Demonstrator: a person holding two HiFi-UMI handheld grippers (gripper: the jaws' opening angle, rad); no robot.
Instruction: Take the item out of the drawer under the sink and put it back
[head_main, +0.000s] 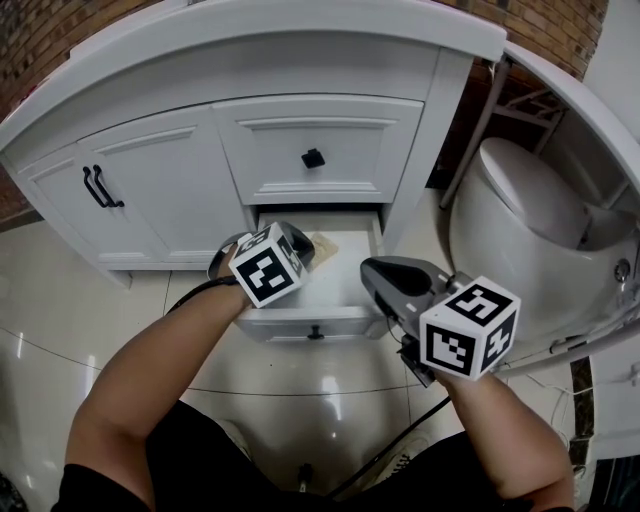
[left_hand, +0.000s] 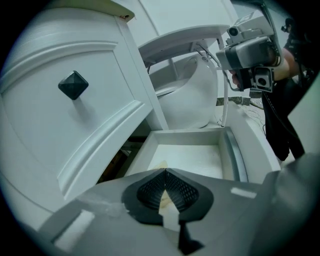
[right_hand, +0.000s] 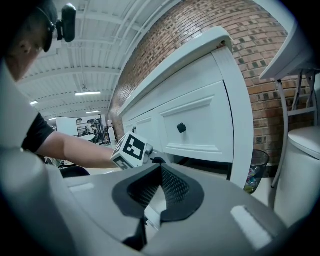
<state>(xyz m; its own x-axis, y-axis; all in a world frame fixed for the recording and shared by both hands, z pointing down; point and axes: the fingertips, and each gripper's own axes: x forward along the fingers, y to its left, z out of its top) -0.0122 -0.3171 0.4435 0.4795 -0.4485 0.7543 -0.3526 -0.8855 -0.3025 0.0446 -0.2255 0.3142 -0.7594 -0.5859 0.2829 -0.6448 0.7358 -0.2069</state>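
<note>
The bottom drawer (head_main: 350, 262) of the white vanity stands pulled out, its front panel (head_main: 300, 324) towards me. A flat tan item (head_main: 324, 243) lies on the drawer floor at the back; the left gripper view shows it just past the jaws as a pale yellowish patch (left_hand: 158, 165). My left gripper (head_main: 303, 246) hovers over the drawer's left part, shut, with nothing clearly held. My right gripper (head_main: 368, 272) hangs at the drawer's right front corner, shut and empty. The right gripper (left_hand: 248, 54) also shows high at the right in the left gripper view.
A closed upper drawer with a black knob (head_main: 313, 158) sits directly above the open one. Cupboard doors with black handles (head_main: 100, 187) are to the left. A white toilet (head_main: 520, 215) stands close on the right. A mesh bin (right_hand: 257, 167) sits beside the vanity.
</note>
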